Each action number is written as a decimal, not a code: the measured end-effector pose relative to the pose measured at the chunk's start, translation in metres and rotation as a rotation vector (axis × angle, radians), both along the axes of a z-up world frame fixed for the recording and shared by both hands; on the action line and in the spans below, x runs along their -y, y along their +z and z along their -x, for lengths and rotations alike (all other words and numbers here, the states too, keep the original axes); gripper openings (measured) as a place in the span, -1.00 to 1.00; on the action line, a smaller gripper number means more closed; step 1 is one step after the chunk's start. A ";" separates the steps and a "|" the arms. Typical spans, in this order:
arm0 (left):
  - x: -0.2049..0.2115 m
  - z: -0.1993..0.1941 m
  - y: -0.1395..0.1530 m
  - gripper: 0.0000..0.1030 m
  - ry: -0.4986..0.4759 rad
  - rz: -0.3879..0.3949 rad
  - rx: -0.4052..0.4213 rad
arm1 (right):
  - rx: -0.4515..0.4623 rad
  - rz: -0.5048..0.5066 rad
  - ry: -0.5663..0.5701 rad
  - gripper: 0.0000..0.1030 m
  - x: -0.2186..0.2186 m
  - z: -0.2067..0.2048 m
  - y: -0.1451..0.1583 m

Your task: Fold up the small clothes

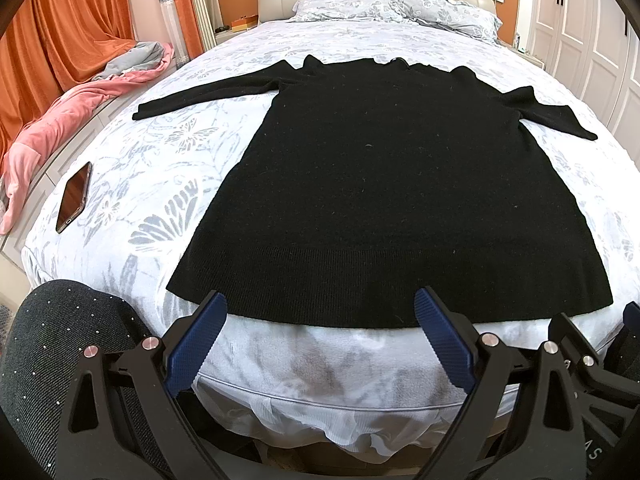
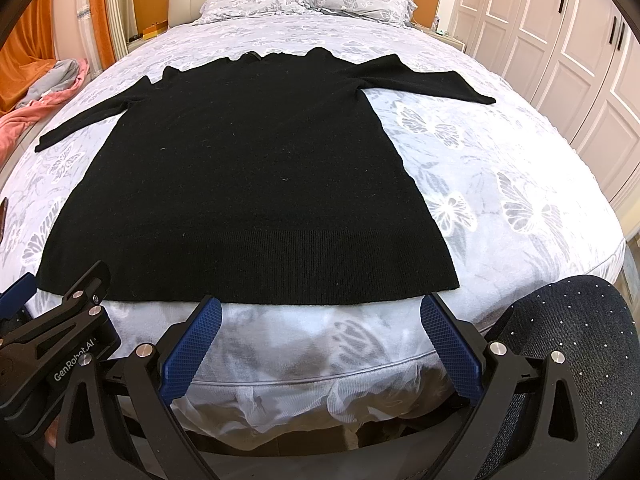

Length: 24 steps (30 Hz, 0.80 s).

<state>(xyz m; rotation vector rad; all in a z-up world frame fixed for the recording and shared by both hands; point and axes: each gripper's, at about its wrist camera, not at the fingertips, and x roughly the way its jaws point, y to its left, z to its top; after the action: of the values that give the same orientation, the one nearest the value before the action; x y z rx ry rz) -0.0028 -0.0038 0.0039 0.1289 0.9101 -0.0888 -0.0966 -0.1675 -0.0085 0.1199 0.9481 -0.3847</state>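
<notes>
On the bed point(image 1: 132, 184), spread flat across its patterned cover, lies the black knit garment point(image 1: 384, 184), hem toward us at the near edge and collar toward the far pillows point(image 1: 392, 10), with one sleeve reaching left and the other right. We read that layout as deliberate: smoothed out and squared to us, so each side can be taken from the hem and folded inward. We hold the left gripper point(image 1: 320, 320) just short of the hem, toward its left half, and the right gripper point(image 2: 320, 316) beside it toward the right corner; both have their blue fingers point(image 2: 192, 344) spread wide with nothing between them. They hover near the cloth, apparently not yet touching it, though the fisheye makes that gap hard to judge. No fold has been made, so we judge the task to be at its start, the likely first grasp being the hem corners or a sleeve. A phone point(image 1: 74, 196) rests well to the left of the garment, and pink bedding point(image 1: 60, 120) is heaped off the left side, clear of the work.
</notes>
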 end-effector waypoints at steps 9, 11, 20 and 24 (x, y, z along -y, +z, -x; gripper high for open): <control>-0.003 0.001 -0.002 0.80 0.001 0.001 -0.003 | -0.001 0.001 -0.001 0.90 -0.001 0.001 0.000; -0.004 0.001 -0.003 0.80 0.003 0.001 -0.006 | -0.003 0.000 -0.001 0.90 0.000 0.001 -0.001; -0.031 -0.020 0.017 0.83 0.035 0.155 -0.040 | 0.046 -0.184 0.045 0.90 0.033 -0.020 0.014; -0.048 -0.040 0.030 0.84 0.061 0.275 -0.054 | 0.131 -0.158 0.020 0.90 0.106 -0.060 0.044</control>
<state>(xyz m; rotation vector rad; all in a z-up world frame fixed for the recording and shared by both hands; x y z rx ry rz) 0.0369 0.0444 0.0334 -0.1572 0.9465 -0.1604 -0.0367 -0.2737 0.0350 0.2767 0.8491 -0.2801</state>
